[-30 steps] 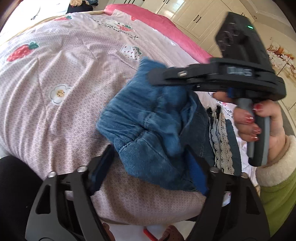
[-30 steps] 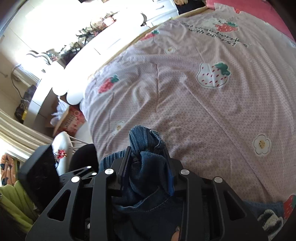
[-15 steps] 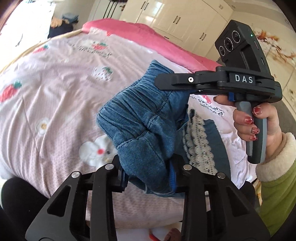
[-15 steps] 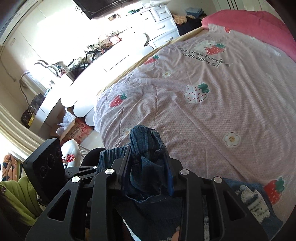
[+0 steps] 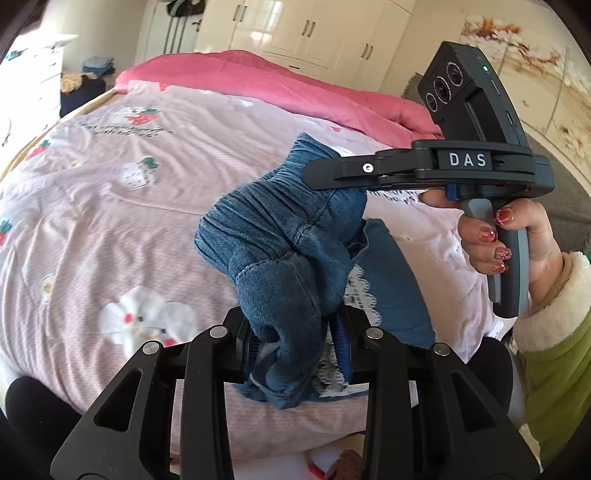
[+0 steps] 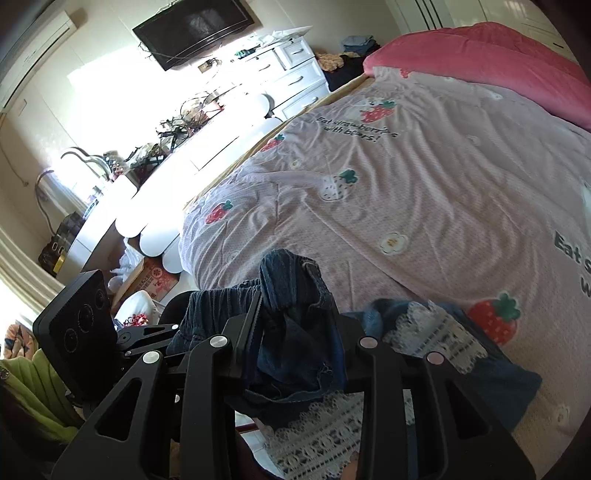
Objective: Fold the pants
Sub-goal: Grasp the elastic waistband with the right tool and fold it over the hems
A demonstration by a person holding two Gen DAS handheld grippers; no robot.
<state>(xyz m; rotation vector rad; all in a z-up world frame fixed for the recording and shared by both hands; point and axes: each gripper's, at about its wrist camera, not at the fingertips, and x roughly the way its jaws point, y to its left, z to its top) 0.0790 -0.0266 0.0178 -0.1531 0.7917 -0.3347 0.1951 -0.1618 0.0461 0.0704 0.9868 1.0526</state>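
The blue denim pants (image 5: 280, 236) with a gathered waistband and white lace trim (image 5: 356, 291) hang bunched above the pink strawberry bedspread (image 5: 110, 206). My left gripper (image 5: 295, 332) is shut on a fold of the denim. My right gripper (image 5: 332, 173) shows from the side in the left wrist view, shut on the upper edge of the waistband. In the right wrist view my right gripper (image 6: 299, 332) clamps the dark denim (image 6: 295, 321), and the lace-trimmed legs (image 6: 436, 332) trail down onto the bed. The left gripper's body (image 6: 85, 332) sits at lower left.
A pink quilt (image 5: 280, 85) lies across the far end of the bed. White wardrobes (image 5: 314, 29) stand behind it. A white dresser (image 6: 291, 74), a wall TV (image 6: 192, 29) and a cluttered desk (image 6: 177, 147) stand left of the bed. Boxes (image 6: 155, 280) sit on the floor.
My left gripper closed on the denim a second ago. Both grippers have lifted the pants up off the bedspread, and the views now tilt toward the far end of the bed.
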